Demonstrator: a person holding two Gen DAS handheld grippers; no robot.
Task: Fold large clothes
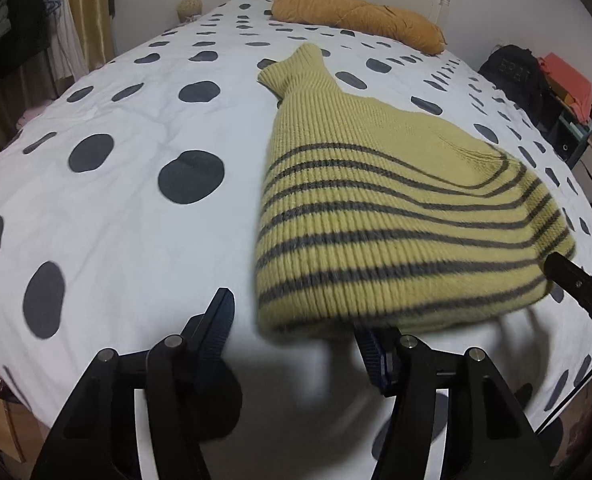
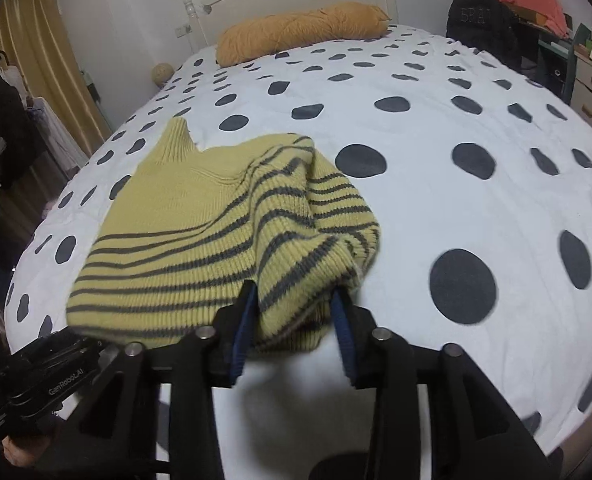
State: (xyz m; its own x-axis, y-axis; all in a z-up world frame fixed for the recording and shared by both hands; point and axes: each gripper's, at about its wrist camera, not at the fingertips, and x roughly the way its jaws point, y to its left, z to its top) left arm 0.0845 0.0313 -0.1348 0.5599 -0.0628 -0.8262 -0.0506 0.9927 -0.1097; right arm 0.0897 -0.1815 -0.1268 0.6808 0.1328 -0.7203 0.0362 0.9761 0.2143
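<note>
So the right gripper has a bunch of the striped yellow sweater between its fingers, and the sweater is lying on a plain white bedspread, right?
Not quite. The bedspread is white with dark polka dots, not plain, as the right wrist view shows. The rest holds: the right gripper has a bunch of the striped yellow sweater between its fingers, and the sweater lies on the bedspread.

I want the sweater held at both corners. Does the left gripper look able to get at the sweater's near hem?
Probably yes: the left gripper is open with the sweater hem just over its right finger, nothing between. The right gripper already pinches the other corner.
</note>
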